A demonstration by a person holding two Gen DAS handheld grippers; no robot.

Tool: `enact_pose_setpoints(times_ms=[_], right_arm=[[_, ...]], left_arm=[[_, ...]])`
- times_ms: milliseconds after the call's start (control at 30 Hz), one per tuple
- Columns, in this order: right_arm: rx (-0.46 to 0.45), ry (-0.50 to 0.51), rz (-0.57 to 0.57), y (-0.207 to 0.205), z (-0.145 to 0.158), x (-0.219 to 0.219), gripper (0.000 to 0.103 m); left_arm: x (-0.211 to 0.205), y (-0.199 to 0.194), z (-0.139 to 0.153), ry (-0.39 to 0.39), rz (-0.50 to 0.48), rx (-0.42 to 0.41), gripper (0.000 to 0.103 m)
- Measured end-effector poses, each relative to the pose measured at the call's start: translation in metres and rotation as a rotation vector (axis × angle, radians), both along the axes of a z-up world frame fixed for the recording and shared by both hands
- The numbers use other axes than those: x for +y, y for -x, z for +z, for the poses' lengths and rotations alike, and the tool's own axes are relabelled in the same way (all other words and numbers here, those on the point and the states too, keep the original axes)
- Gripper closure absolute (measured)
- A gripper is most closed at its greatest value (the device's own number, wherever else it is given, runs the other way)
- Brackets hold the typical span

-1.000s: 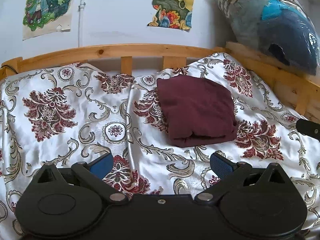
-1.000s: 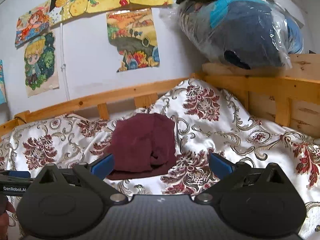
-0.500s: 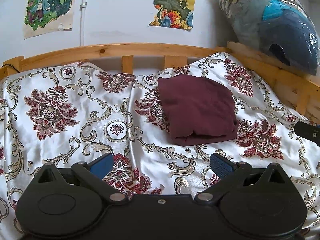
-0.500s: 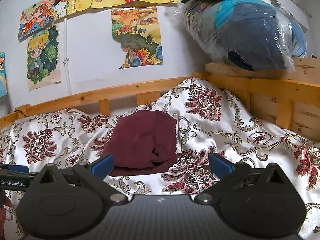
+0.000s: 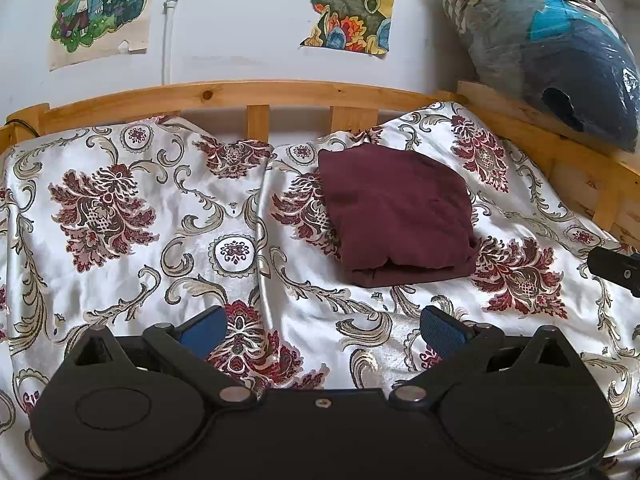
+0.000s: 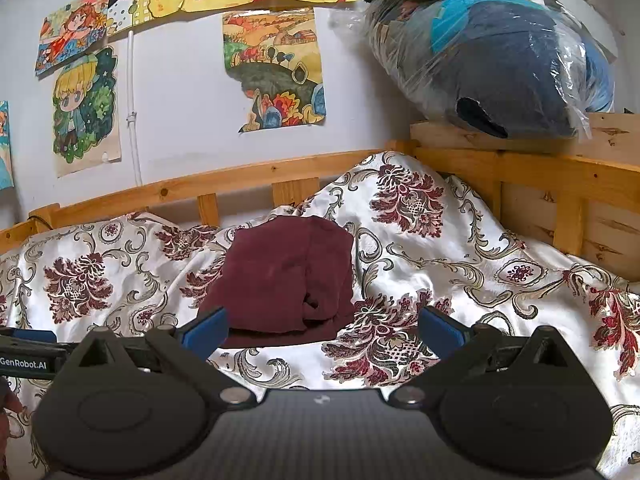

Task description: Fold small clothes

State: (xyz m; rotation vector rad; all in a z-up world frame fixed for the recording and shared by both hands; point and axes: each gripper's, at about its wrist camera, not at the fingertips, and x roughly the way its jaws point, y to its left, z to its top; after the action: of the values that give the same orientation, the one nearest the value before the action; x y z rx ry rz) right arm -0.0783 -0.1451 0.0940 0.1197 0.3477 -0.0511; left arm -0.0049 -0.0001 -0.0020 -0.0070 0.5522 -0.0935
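Observation:
A dark maroon garment [image 5: 396, 212] lies folded into a compact rectangle on the floral satin bedspread [image 5: 140, 220], towards the far right of the bed. It also shows in the right wrist view [image 6: 288, 280]. My left gripper [image 5: 322, 330] is open and empty, held above the bedspread in front of the garment. My right gripper [image 6: 322, 328] is open and empty, just short of the garment's near edge. The tip of the right gripper [image 5: 616, 268] shows at the right edge of the left wrist view, and the left gripper [image 6: 28, 350] at the left edge of the right wrist view.
A wooden bed rail [image 5: 256, 96] runs along the far side and the right side [image 6: 560, 184]. A plastic-wrapped bundle of dark blue bedding [image 6: 500, 64] rests on the right corner ledge. Drawings [image 6: 276, 68] hang on the white wall.
Both grippers have risen and drawn back slightly, so the garment sits a little lower in both views. The garment has not moved. Both grippers stay open.

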Motion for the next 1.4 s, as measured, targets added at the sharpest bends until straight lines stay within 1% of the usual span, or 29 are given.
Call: enact_pose_setpoints(times_ms=[1400], right_arm=[[0.008, 0.005, 0.002, -0.0005, -0.002, 0.0022, 0.0]], left_arm=[[0.0, 0.0009, -0.0032, -0.005, 0.002, 0.006, 0.001]])
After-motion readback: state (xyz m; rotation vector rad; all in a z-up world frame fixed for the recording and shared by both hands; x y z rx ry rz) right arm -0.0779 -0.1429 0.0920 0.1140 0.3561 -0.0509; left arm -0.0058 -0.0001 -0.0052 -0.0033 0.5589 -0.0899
